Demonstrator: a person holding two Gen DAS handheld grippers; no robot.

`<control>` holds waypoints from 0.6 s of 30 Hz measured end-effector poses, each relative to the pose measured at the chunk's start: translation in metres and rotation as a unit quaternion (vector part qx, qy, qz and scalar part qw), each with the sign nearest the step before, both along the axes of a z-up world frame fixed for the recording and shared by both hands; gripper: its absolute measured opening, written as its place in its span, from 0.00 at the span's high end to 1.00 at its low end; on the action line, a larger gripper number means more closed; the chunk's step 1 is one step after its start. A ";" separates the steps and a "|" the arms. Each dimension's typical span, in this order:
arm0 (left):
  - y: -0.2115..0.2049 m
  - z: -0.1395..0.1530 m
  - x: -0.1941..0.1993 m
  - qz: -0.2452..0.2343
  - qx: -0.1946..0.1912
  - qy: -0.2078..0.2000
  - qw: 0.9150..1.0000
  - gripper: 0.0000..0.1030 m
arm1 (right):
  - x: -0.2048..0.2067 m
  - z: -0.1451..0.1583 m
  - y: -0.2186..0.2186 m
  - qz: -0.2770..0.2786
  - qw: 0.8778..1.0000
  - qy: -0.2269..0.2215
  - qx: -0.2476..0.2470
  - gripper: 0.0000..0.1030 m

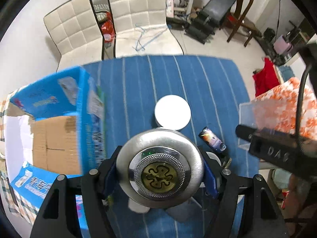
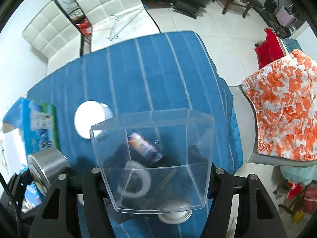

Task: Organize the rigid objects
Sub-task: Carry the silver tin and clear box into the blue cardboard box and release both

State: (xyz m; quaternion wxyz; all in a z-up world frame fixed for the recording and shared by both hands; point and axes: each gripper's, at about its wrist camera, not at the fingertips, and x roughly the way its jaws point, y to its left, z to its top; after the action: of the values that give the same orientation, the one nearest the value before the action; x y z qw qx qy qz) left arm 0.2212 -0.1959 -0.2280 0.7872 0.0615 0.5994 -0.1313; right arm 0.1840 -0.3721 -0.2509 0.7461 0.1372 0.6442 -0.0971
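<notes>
My left gripper [image 1: 159, 175] is shut on a round silver metal tin [image 1: 159, 168] with a gold emblem on its lid, held above the blue striped tablecloth [image 1: 158, 79]. The tin also shows at the left in the right wrist view [image 2: 46, 168]. My right gripper [image 2: 158, 180] is shut on a clear plastic box [image 2: 156, 158], held above the table; this box and the gripper show at the right in the left wrist view [image 1: 249, 117]. A white round jar [image 1: 172, 113] and a small dark printed can [image 1: 213, 139] lie on the cloth.
An open blue cardboard carton [image 1: 55, 123] stands at the table's left. Under the clear box lie a tape ring [image 2: 136, 180] and a metal lid [image 2: 174, 212]. Two white chairs [image 1: 136, 10] stand behind the table. An orange-patterned cloth [image 2: 285, 115] covers a chair at the right.
</notes>
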 end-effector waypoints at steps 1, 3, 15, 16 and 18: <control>0.009 0.009 0.000 0.002 -0.005 -0.005 1.000 0.33 | -0.002 0.006 0.005 0.003 1.000 -0.005 0.002 0.35; 0.027 0.022 -0.001 0.008 -0.012 -0.012 1.000 0.33 | -0.007 0.022 0.020 0.010 1.000 -0.018 0.003 0.35; 0.144 0.064 0.025 0.026 -0.010 -0.039 0.999 0.33 | 0.000 0.096 0.171 0.049 0.995 -0.085 0.001 0.35; 0.153 0.065 0.029 0.027 -0.010 -0.041 0.999 0.33 | 0.004 0.098 0.183 0.052 0.995 -0.088 0.002 0.35; 0.170 0.065 0.038 0.030 -0.010 -0.041 0.999 0.33 | 0.015 0.100 0.211 0.062 0.994 -0.091 0.006 0.35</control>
State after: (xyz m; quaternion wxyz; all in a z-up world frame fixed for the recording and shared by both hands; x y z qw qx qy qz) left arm 0.2589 -0.0264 -0.1633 0.8153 0.0415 0.5668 -0.1110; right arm 0.1986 -0.1610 -0.1512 0.8057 0.1096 0.5812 -0.0342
